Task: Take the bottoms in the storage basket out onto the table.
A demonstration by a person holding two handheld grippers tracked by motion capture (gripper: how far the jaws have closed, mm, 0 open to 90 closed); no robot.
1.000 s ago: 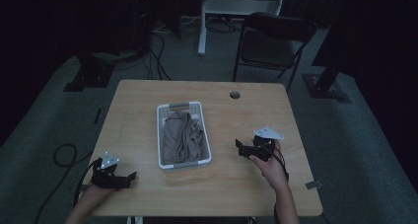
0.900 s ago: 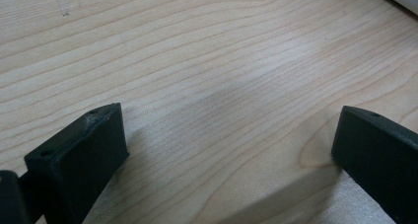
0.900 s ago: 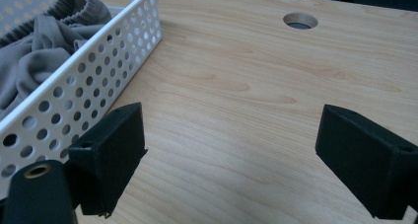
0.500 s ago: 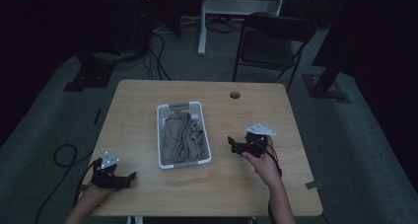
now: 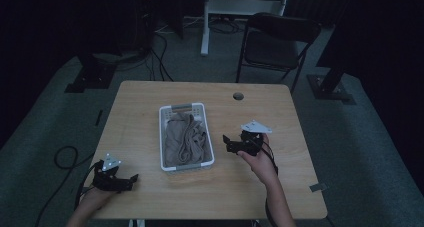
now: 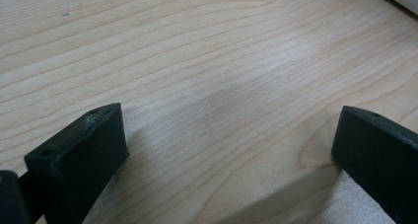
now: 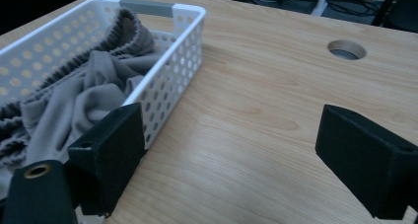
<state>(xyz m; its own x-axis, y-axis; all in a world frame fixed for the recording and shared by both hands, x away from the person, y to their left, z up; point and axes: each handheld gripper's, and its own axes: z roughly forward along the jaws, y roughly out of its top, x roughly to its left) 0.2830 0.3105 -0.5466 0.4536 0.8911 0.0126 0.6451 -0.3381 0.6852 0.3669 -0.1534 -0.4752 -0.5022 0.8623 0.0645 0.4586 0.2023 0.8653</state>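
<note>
We see a perforated white plastic basket [image 7: 172, 71] holding rumpled taupe cloth [image 7: 84, 105] at frame left; right gripper [image 7: 236, 150] and left gripper [image 6: 226, 150] (both gaping) over wood-grain table [image 6: 207, 61].

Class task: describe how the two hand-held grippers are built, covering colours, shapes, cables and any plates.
Both the left gripper and the right gripper are black, each topped by a pale grey three-cornered plate. Their fingers are blocky black slabs with small screw holes. A dark cable trails from each. The forearms are bare, without sleeves.
</note>
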